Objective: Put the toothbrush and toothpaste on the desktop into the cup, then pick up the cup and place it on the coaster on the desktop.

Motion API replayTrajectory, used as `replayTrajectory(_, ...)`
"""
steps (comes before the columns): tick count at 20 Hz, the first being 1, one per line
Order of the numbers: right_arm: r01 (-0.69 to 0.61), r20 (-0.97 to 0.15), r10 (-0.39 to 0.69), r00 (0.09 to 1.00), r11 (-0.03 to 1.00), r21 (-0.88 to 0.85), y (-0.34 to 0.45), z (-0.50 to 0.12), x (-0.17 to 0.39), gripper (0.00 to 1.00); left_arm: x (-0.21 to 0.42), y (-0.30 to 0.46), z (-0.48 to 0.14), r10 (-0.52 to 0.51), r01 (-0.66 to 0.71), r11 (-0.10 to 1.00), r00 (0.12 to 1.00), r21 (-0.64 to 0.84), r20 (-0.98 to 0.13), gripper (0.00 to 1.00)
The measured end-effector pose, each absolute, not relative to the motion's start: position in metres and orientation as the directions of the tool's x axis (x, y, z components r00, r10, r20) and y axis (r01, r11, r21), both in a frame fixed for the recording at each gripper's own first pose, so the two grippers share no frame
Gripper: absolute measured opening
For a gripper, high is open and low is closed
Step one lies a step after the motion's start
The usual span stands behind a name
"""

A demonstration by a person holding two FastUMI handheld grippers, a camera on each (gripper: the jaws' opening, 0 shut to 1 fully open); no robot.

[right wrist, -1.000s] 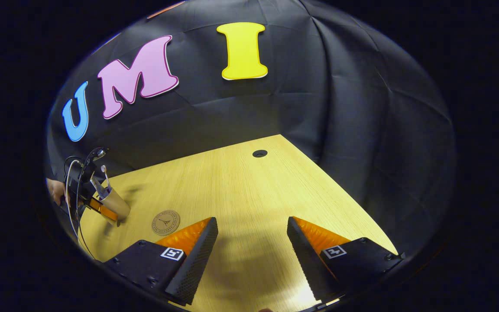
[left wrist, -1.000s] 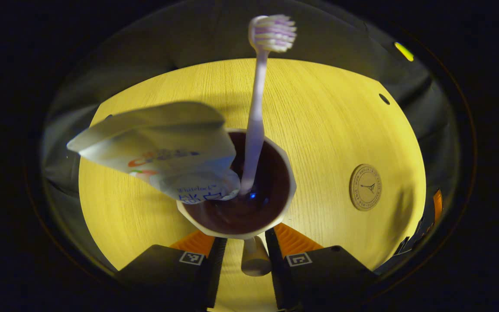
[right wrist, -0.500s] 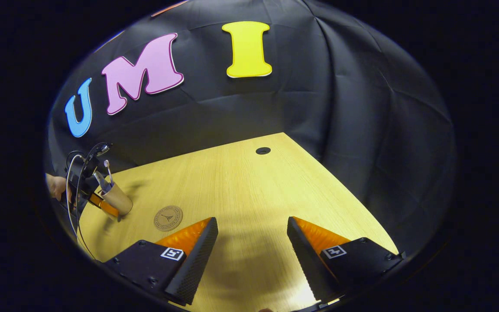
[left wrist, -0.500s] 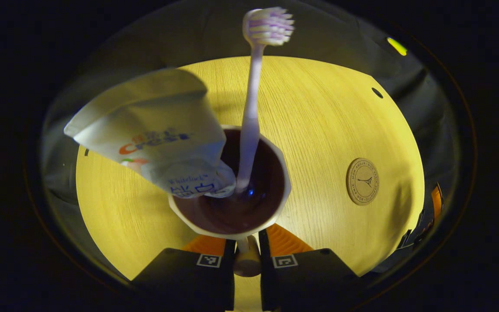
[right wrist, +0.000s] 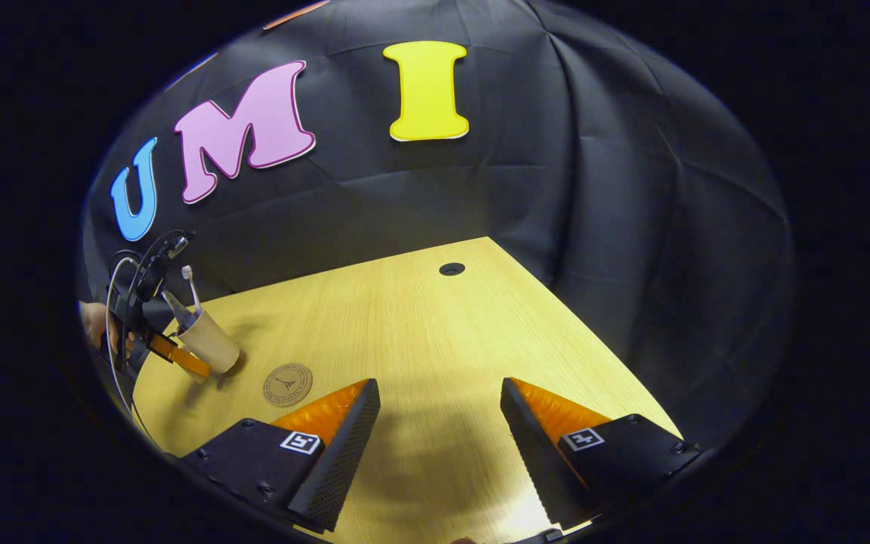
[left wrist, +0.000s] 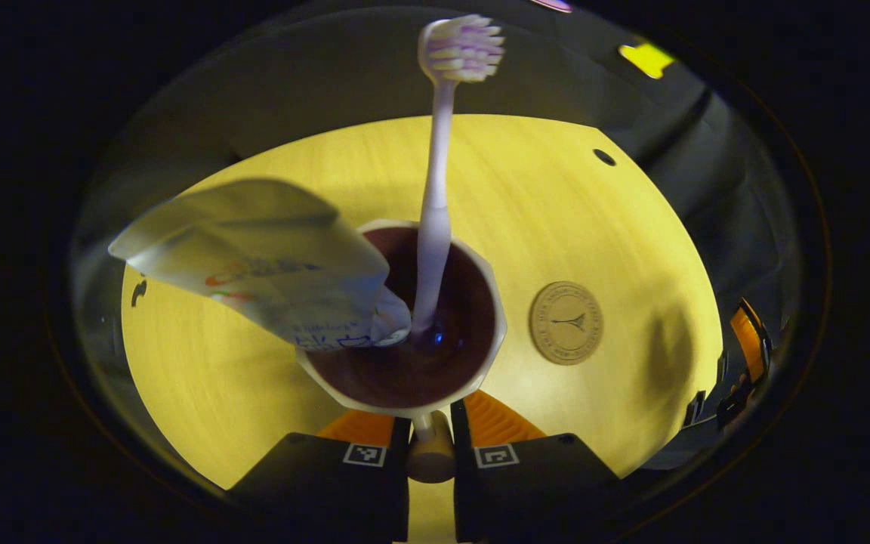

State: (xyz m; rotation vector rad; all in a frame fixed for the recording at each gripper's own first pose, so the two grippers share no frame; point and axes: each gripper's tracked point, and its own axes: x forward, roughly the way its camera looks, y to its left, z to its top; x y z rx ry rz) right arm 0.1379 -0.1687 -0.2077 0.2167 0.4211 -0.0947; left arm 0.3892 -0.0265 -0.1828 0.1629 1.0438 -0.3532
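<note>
Here the left gripper (left wrist: 430,453) is clenched on the handle of the cup (left wrist: 403,317), in the lower middle of the left gripper view. The toothbrush (left wrist: 439,174) and the toothpaste (left wrist: 254,261) stand inside the cup, and the coaster (left wrist: 566,323) lies just right of it on the desktop (left wrist: 556,204). The right gripper (right wrist: 439,431) is released, jaws wide apart, at the bottom of the right gripper view.

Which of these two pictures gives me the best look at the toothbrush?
The left gripper view: the toothbrush stands close and large in the cup, bristles up, beside the toothpaste. The right gripper view shows it only tiny and far off at the left, poking from the cup held by the left gripper.
</note>
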Motion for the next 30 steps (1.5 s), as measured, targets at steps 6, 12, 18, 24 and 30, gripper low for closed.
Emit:
replayTrajectory(6, 0.171, -0.403, -0.082, 0.912, 0.967, 0.189, -0.186, -0.202, 0.129, 0.99, 0.38, -0.084, -0.181, -0.248, 0.477, 0.879, 0.427, -0.016, -0.869, 0.28)
replayTrajectory(12, 0.207, -0.402, -0.118, 0.908, 0.961, 0.186, -0.205, -0.203, 0.113, 0.99, 0.37, -0.118, -0.189, -0.281, 0.518, 0.854, 0.389, -0.044, -0.877, 0.28)
replayTrajectory(18, 0.215, -0.408, -0.12, 0.905, 0.957, 0.195, -0.207, -0.207, 0.107, 0.99, 0.363, -0.135, -0.198, -0.261, 0.532, 0.846, 0.373, -0.025, -0.89, 0.28)
replayTrajectory(24, 0.19, -0.402, -0.103, 0.91, 0.964, 0.185, -0.2, -0.207, 0.101, 0.99, 0.362, -0.14, -0.204, -0.208, 0.522, 0.853, 0.37, 0.017, -0.906, 0.31)
replayTrajectory(30, 0.167, -0.394, -0.085, 0.915, 0.969, 0.18, -0.19, -0.197, 0.1, 0.99, 0.354, -0.13, -0.18, -0.212, 0.517, 0.855, 0.426, 0.044, -0.88, 0.67)
